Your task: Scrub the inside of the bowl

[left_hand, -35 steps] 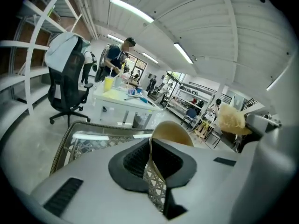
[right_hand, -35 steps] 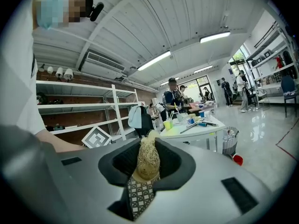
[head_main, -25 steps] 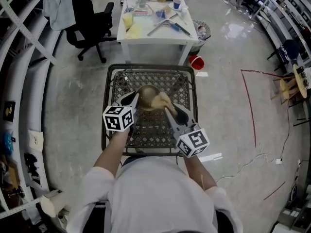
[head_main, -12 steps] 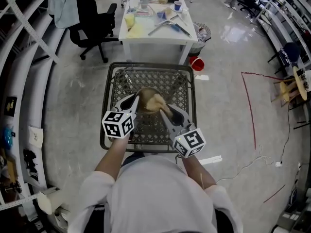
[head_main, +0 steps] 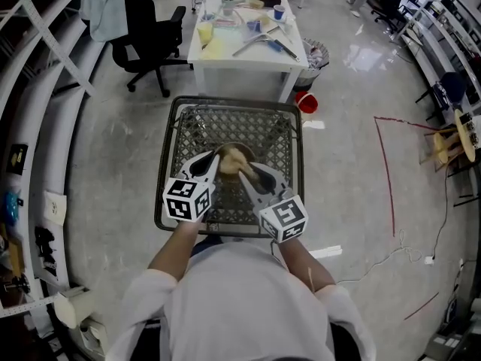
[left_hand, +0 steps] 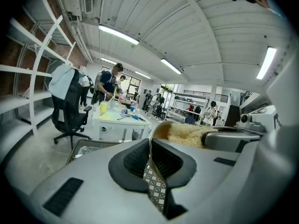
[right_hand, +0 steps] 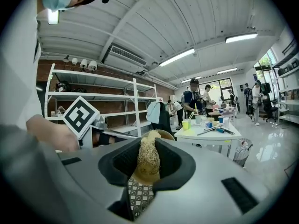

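Shifted toward 9 o'clock, the right gripper's [head_main: 246, 173] pinched straw-coloured fibre scrubber [head_main: 235, 156] should circle firmly inside the round brown bowl [head_main: 223, 154], clamped at 8 o'clock by the left gripper [head_main: 212, 164].

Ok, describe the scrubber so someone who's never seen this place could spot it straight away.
Find the black wire cart next to the white table. Over it, the left gripper holds a brown bowl. The scrubber is the pale, straw-like tuft pinched in the right gripper, the only fuzzy thing there.
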{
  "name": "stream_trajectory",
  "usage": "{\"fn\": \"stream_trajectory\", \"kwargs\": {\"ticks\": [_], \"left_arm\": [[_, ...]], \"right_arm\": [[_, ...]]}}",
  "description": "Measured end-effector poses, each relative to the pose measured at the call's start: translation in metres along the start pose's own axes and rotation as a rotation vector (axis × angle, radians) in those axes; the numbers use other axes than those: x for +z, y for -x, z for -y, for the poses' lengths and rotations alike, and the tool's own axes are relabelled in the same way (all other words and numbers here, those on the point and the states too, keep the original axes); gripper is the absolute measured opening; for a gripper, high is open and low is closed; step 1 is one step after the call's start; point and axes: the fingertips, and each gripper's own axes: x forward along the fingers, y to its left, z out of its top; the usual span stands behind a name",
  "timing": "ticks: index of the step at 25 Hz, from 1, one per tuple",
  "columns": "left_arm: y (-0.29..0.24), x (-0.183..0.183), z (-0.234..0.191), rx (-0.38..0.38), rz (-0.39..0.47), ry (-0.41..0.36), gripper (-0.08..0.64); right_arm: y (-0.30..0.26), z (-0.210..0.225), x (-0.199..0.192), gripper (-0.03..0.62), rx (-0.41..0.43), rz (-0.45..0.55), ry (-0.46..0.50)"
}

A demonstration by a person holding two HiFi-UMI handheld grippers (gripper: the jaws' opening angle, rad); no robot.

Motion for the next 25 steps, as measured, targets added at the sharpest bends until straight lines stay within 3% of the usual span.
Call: {"fn": "stream_trajectory", "kwargs": {"ticks": [3, 9, 17, 25], "left_arm": [[0.001, -0.001, 0.002, -0.001, -0.005, -0.025, 0.046], [0.001, 0.004, -0.004, 0.006, 0.011, -0.021, 0.048], [-0.007, 0.010, -0.007, 0.000, 0.016, -0.025, 0.048], [-0.011, 0.006, 0.002, -0.026, -0.002, -0.038, 0.046]], "right_arm": [[-0.006, 0.003, 0.000, 0.100, -0.005, -0.019, 0.029], [-0.007, 0.021, -0.010, 0.100, -0.091, -0.130, 0.151], [-0.007, 0.014, -0.028, 0.100, -0.070, -0.187, 0.058], [-0.023, 0.004, -0.023, 0.100, -0.016, -0.174, 0.052]]}}
